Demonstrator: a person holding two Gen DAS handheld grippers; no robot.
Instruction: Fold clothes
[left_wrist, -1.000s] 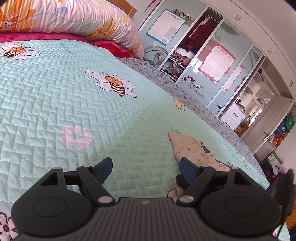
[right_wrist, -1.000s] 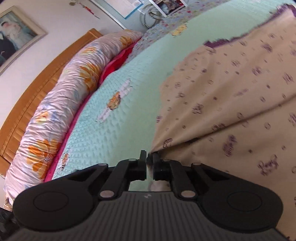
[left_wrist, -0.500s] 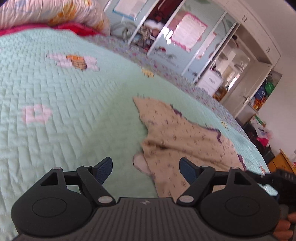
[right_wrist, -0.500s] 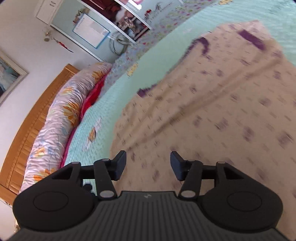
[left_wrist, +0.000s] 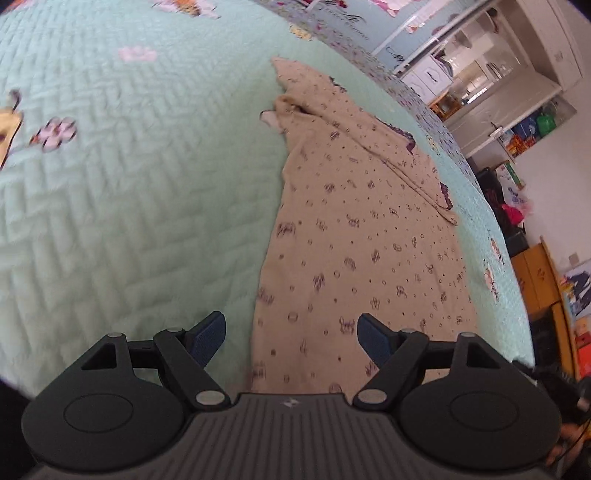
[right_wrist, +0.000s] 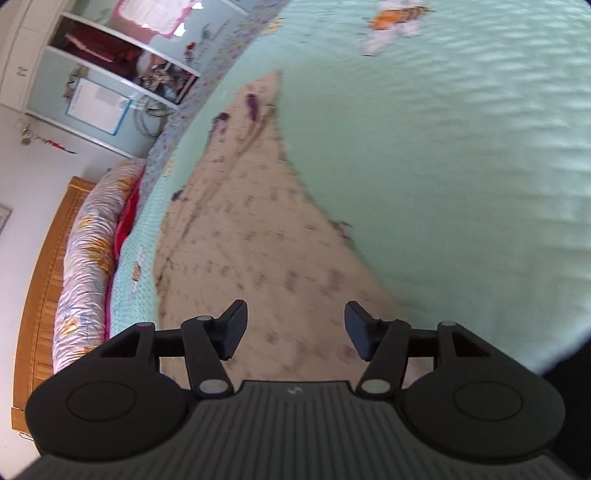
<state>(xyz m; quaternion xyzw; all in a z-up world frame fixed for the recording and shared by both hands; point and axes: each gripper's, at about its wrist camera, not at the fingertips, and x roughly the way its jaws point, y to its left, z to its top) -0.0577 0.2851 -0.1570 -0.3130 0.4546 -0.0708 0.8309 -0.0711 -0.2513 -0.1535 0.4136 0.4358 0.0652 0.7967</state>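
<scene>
Mint-green quilted bedspread (left_wrist: 129, 206) | beige purple-printed cotton garment (left_wrist: 354, 236) lies flat on it; we judge it light, limp, so take a hem corner | left gripper (left_wrist: 291, 334) released, empty | right gripper (right_wrist: 295, 328) opening, nothing between.

Left wrist view: mounted behind the left gripper (left_wrist: 290, 338), looking forward and downward along the blue fingers (left_wrist: 207, 338) at the bed (left_wrist: 110, 206), quite near above the beige garment (left_wrist: 354, 240), with the wardrobe (left_wrist: 480, 74) far at top right. Right wrist view: mounted behind the right gripper (right_wrist: 295, 332), fingers opening with nothing between, facing down over the same garment (right_wrist: 251, 229) toward the headboard (right_wrist: 40, 295) at left, blurred. Shared by both: garment, green bed cover, wardrobe wall.
</scene>
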